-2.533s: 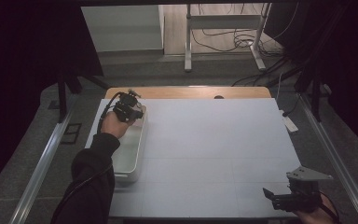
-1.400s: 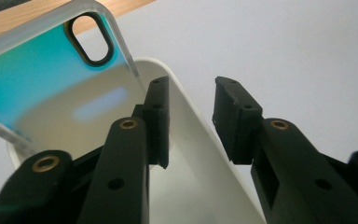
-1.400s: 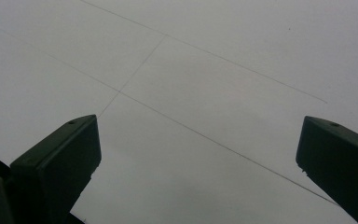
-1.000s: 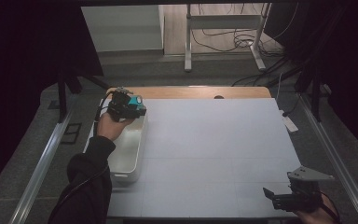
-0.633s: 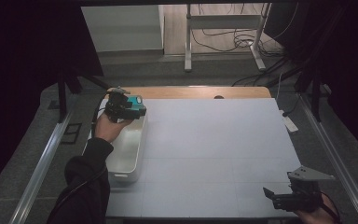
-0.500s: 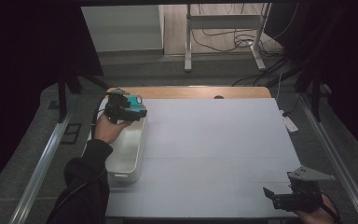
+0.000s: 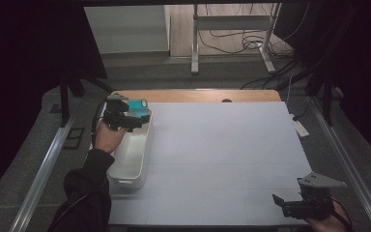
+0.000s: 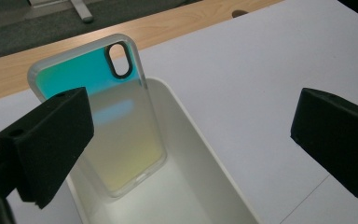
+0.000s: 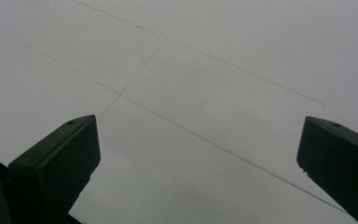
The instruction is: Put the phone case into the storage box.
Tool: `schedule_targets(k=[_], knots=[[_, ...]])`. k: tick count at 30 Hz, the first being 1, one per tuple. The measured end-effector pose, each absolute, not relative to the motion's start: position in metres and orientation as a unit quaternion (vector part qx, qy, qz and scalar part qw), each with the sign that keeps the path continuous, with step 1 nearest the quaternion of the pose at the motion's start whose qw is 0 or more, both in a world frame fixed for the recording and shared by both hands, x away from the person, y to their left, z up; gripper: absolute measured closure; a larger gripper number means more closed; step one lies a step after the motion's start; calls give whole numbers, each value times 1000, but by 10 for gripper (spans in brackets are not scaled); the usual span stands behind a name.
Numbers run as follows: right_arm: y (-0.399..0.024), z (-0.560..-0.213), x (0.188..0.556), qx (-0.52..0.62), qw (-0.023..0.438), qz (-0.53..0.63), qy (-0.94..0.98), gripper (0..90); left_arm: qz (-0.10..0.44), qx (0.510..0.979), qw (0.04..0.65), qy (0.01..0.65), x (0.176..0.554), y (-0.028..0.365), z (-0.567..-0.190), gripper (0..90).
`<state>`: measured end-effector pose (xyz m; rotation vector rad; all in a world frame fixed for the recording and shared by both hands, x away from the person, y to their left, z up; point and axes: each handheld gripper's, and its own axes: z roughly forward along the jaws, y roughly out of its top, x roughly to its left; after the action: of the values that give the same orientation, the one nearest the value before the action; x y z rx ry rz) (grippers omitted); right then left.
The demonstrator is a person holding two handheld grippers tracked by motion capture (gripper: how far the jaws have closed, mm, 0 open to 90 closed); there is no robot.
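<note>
While the left gripper (image 8: pixel 191 140) is hovering over the far end of the bin (image 8: pixel 200 154), its jaws have just been opening and are now standing wide, gripping nothing. The phone case (image 8: pixel 107 116) is leaning inside the bin's far left corner, so the drop seems done; only pulling away is left. The right gripper (image 9: pixel 196 177) is waiting open over the table (image 9: pixel 214 70), near right.
</note>
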<state>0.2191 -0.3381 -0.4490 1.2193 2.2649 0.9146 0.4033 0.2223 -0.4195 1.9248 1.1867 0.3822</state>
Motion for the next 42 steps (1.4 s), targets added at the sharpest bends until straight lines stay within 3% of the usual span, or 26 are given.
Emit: schedule_targets(k=[28, 42], knots=[[-337, -449, 219, 433, 205, 325, 815, 0, 215, 753, 457, 423, 365, 224, -431, 0], [-337, -449, 219, 433, 206, 329, 813, 0, 205, 755, 451, 429, 355, 220, -437, 0]])
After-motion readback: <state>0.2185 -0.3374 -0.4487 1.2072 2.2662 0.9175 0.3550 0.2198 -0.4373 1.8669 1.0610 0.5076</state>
